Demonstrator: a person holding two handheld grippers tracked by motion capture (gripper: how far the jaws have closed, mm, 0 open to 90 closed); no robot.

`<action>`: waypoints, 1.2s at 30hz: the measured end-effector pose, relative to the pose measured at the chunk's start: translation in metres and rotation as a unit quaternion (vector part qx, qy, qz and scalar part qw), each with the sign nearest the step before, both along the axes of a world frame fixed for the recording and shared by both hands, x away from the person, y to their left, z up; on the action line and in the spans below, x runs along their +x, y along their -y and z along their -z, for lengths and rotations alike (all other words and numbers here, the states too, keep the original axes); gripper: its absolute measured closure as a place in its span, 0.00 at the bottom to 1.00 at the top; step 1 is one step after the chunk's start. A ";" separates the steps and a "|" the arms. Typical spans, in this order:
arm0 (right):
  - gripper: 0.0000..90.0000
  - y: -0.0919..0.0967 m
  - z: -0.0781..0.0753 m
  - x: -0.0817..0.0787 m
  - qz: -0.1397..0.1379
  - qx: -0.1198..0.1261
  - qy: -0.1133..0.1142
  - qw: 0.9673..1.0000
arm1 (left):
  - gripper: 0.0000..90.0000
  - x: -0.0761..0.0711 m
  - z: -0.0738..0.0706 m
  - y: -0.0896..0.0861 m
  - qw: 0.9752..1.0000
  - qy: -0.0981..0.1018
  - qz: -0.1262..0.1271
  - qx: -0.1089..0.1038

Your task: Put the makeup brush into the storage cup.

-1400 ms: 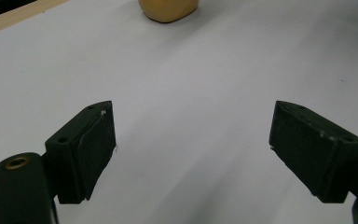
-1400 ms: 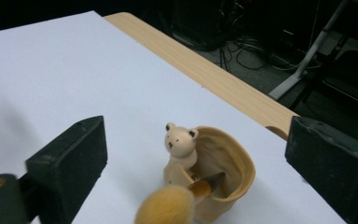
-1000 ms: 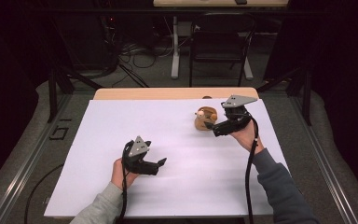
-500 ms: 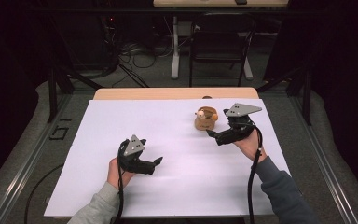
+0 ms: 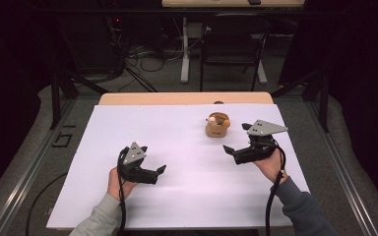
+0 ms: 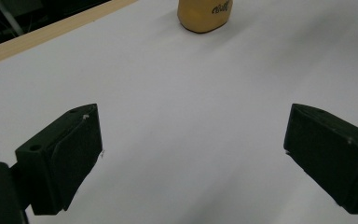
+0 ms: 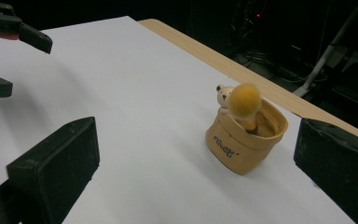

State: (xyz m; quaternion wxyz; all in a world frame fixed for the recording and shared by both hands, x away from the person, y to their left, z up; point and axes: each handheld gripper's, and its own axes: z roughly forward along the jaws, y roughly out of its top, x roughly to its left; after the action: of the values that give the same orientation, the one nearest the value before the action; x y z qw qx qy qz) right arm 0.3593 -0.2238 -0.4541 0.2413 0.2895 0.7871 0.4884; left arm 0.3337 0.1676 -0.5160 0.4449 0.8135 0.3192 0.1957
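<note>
The high view looks forward and down from above the person's side, taking in the whole white table [image 5: 187,147] and the dark room beyond. The left gripper view sits low and close over the tabletop, facing the tan pot [image 6: 204,15] at its top edge. The right gripper view looks level and closer at the same tan pot [image 7: 244,140], which all three views share.

Dark handwritten-style lettering is printed on the side of the tan sack-shaped pot [image 7: 244,142], seen on the white surface [image 5: 177,147]. The word is too small and blurred to be read.
</note>
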 end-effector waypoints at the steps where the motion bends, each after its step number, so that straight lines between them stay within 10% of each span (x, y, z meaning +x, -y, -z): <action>1: 0.00 0.001 0.001 -0.003 0.001 0.000 0.003 1.000 | 0.05 -0.001 0.000 -0.001 1.000 0.001 -0.001 -0.002; 36: 0.00 0.034 0.029 -0.078 0.048 0.044 0.066 0.996 | 0.00 -0.031 0.009 -0.033 0.997 0.048 -0.046 -0.047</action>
State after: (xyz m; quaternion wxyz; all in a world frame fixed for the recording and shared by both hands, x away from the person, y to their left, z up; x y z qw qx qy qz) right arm 0.2811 -0.2581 -0.4830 0.3029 0.3044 0.7321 0.5287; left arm 0.3023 0.2007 -0.5247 0.4877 0.7660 0.3433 0.2399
